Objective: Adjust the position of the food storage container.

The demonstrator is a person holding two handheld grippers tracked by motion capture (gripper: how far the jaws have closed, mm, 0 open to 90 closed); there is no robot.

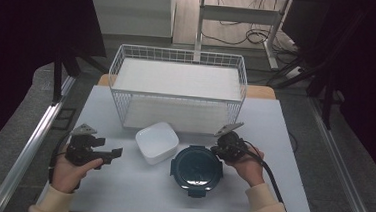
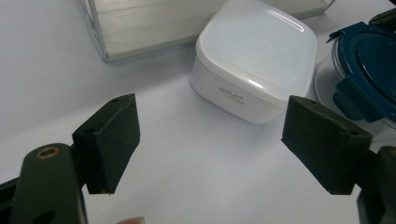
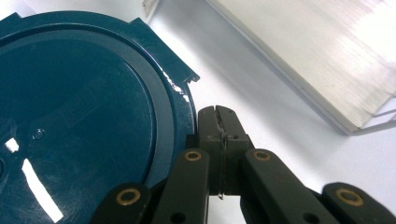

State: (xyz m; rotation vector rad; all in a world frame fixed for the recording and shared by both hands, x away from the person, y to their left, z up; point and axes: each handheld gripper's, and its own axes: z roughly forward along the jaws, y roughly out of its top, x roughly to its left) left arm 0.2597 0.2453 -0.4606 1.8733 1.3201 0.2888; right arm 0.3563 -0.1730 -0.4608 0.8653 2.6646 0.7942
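- Right gripper: jaws pressed together, nothing between them; tips at the rim of the blue lid, beside a latch tab.
- Left gripper: jaws wide apart, empty, aimed at the white box.
- Blue lid: round, lying flat atop its container on the table, just before the basket.
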